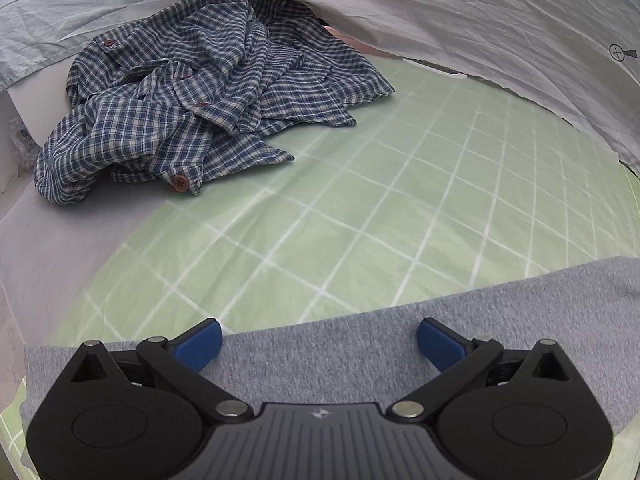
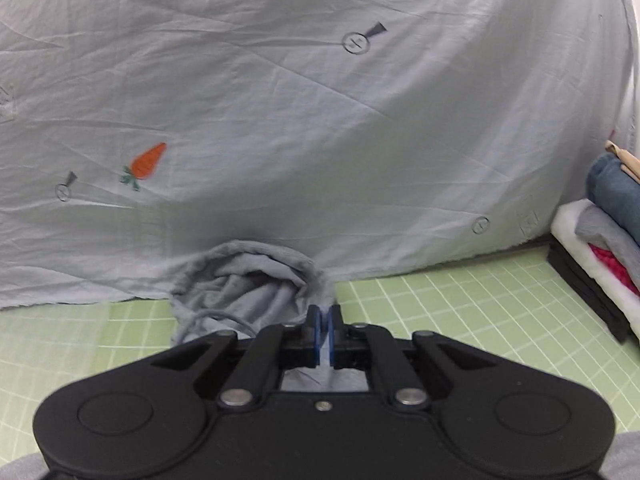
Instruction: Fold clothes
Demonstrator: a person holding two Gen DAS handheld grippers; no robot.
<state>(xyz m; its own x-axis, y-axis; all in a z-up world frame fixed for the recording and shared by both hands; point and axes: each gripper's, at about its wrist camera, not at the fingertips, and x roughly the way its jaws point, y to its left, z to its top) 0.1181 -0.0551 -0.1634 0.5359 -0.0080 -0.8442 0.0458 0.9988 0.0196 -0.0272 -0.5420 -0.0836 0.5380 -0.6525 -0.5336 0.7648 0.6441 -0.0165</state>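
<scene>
Across the green gridded mat (image 1: 360, 200), backed by a pale sheet with carrot prints (image 2: 280, 100), lies the work. At the mat's far left corner a blue checked shirt (image 1: 192, 112) sits crumpled and unfolded, so most of the task looks undone. A grey knit garment (image 1: 320, 352) lies flat along the near edge, its long axis running left to right. Folded clothes (image 2: 608, 220) are stacked at the right edge. The left gripper (image 1: 319, 340) hovers over the grey garment, spread wide and empty. The right gripper (image 2: 324, 320) is pressed together, pinching bunched grey cloth.
</scene>
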